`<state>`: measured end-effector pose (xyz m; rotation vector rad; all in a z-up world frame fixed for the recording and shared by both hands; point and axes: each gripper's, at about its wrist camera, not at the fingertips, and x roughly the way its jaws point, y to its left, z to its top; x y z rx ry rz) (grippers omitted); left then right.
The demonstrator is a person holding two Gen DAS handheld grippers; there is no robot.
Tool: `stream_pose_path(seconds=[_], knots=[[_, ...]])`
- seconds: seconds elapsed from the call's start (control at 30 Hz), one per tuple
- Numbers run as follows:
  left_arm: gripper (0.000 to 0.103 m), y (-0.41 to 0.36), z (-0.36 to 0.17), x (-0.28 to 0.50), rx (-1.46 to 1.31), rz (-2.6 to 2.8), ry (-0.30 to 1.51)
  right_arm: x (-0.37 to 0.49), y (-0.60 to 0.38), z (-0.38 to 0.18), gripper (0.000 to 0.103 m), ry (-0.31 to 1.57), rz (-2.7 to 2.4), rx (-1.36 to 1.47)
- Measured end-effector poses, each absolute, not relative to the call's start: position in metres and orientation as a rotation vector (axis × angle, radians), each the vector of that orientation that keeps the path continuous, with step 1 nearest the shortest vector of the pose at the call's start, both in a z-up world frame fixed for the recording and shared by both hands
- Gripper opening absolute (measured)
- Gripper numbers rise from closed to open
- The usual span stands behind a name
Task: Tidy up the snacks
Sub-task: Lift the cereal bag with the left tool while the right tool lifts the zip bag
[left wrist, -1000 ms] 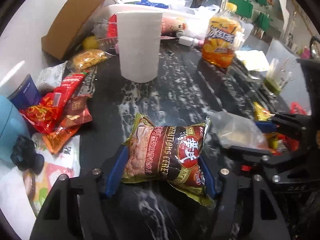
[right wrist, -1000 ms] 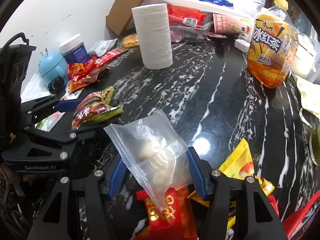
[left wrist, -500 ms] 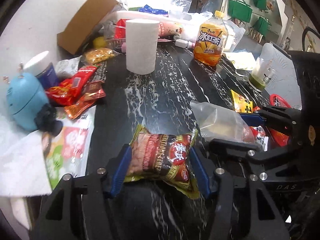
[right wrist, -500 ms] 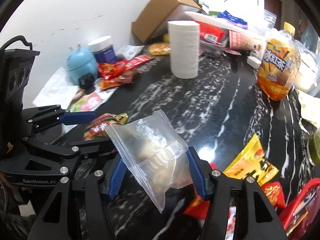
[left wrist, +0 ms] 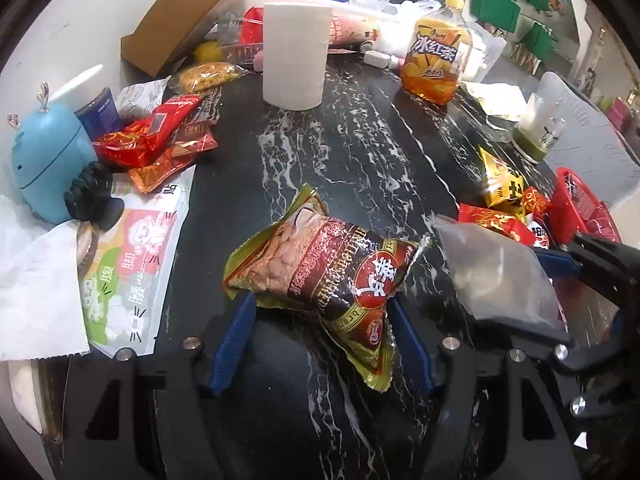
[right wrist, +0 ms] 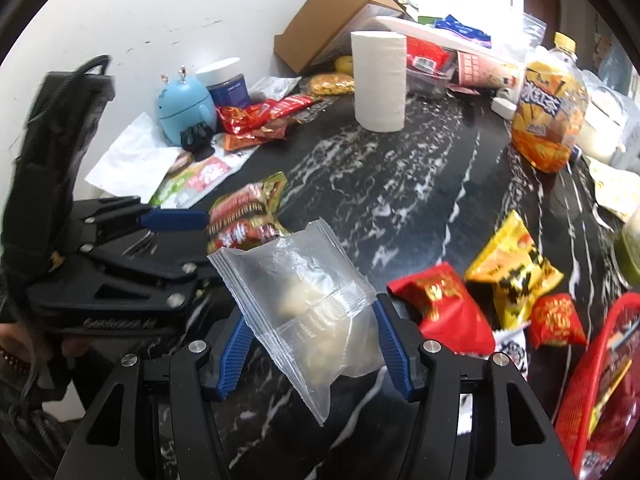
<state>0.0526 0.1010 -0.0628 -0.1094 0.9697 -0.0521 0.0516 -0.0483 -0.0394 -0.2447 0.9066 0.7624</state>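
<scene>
Both of your grippers have pulled back and risen from the white paper roll (left wrist: pixel 294 56) since a second ago, so more of the black marble-patterned worktop (left wrist: pixel 352 152) now shows in front of them. Your left gripper (left wrist: pixel 320 312) is clenched on the brown-and-gold foil snack packet (left wrist: pixel 324 272), its blue-padded fingers (left wrist: pixel 234 344) pressing both ends; the packet hangs tilted above the worktop, well on your side of the paper roll. Your right gripper (right wrist: pixel 312 340) is gripping the clear zip-lock plastic bag (right wrist: pixel 304 300) with pale lumps inside, and that bag sits just to the right of the foil packet, also on your side of the roll.

Left of the paper roll you have a heap of red and orange snack wrappers (left wrist: pixel 156 140), a light blue rounded gadget (left wrist: pixel 48 160) and an open brown cardboard box (left wrist: pixel 180 20) against the wall. Right of the roll stands the orange iced-tea bottle with a yellow cap (right wrist: pixel 548 108). Further right and nearer to you lie a yellow snack packet (right wrist: pixel 512 268), a red foil packet (right wrist: pixel 444 304) and a red mesh basket (right wrist: pixel 592 364), the packets touching one another beside the basket's rim.
</scene>
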Motion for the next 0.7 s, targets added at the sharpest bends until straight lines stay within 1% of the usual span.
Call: stream_pose_path(seconds=[0.1, 0.2, 0.3, 0.4, 0.63, 0.7], knots=[[0.067, 0.100, -0.051, 0.047, -0.119, -0.079, 0.910, 0.052, -0.052, -0.040, 0.059, 0.913, 0.751, -0.242], [0.067, 0.097, -0.034, 0.042, -0.066, -0.077, 0.830, 0.054, -0.053, -0.041, 0.059, 0.917, 0.743, -0.233], [0.067, 0.097, -0.026, 0.046, -0.012, -0.057, 0.789, 0.057, -0.052, -0.044, 0.059, 0.923, 0.735, -0.235], [0.067, 0.101, -0.028, 0.057, -0.008, -0.057, 0.810, 0.060, -0.050, -0.046, 0.059, 0.934, 0.736, -0.231], [0.067, 0.112, -0.050, 0.080, -0.126, -0.105, 0.914, 0.070, -0.050, -0.047, 0.059, 0.946, 0.722, -0.220], [0.077, 0.111, -0.054, 0.083, -0.124, -0.109, 0.923, 0.073, -0.050, -0.048, 0.059, 0.950, 0.719, -0.219]])
